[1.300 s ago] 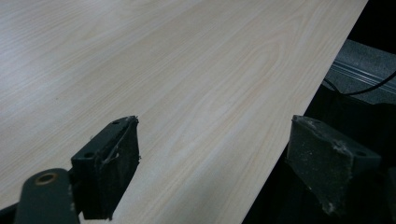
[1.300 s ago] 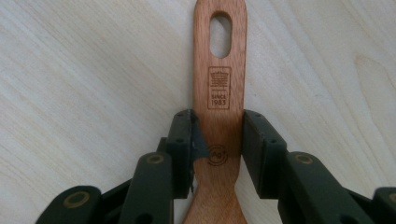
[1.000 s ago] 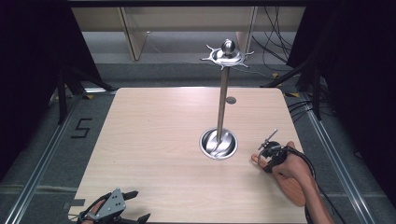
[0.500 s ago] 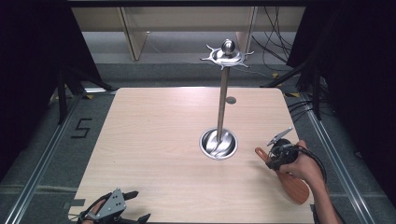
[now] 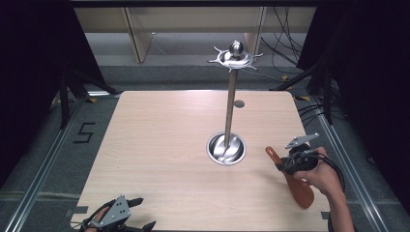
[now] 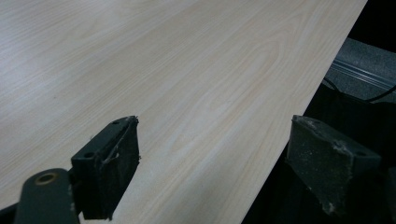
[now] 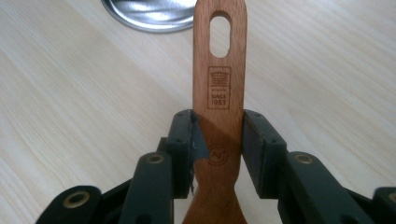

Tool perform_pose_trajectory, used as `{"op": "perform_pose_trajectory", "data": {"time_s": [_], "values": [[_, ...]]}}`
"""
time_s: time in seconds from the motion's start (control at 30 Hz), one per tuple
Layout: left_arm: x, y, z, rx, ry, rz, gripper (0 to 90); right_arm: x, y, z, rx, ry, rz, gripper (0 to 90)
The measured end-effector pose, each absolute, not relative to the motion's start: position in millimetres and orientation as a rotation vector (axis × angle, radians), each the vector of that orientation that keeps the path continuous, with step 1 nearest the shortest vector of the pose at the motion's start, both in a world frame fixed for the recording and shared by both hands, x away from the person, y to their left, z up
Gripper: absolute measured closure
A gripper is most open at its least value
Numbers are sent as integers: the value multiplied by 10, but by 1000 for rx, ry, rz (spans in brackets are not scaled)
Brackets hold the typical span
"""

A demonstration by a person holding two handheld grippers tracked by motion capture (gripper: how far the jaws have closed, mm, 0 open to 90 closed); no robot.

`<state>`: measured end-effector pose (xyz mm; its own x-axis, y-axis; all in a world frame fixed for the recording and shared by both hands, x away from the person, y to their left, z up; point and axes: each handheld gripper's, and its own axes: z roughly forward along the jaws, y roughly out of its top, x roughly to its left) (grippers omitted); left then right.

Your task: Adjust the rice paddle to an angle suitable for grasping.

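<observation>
Spatula (image 7: 219, 93) clamped — steel stand (image 5: 226, 147) just beside.

A stand (image 5: 226, 149) sits on the bench (image 5: 159, 145), right of its middle. The spatula (image 5: 296, 186) lies right of the stand's base, near the bench's right edge, between the right claw's (image 5: 282, 166) jaws. The left claw (image 5: 138, 213) sits at the near left corner, well apart from both.
</observation>
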<state>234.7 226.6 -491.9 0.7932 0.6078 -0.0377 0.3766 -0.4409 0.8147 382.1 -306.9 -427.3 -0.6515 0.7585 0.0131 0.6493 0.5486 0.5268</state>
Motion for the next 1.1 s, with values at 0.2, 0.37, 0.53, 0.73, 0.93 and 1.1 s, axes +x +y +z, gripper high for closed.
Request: {"op": "perform_pose_trajectory", "data": {"time_s": [0.2, 0.37, 0.53, 0.73, 0.93, 1.1], "values": [[2350, 2265, -4924, 2084, 728, 325, 163, 3744, -3089, -4253, 1179, 2496, 855, 666], [2349, 2263, -4923, 2085, 727, 325, 163, 3684, -3113, -4184, 1199, 2455, 910, 670], [2347, 2259, -4926, 2074, 728, 328, 163, 3664, -3161, -4121, 1134, 2390, 1023, 671], [2349, 2267, -4916, 2095, 725, 318, 163, 3638, -3206, -4025, 1127, 2377, 1036, 671], [2346, 2261, -4923, 2081, 729, 329, 163, 3604, -3226, -3907, 1122, 2335, 1081, 671], [2353, 2280, -4906, 2115, 718, 322, 163, 3606, -3248, -3805, 1079, 2285, 1129, 671]]}}
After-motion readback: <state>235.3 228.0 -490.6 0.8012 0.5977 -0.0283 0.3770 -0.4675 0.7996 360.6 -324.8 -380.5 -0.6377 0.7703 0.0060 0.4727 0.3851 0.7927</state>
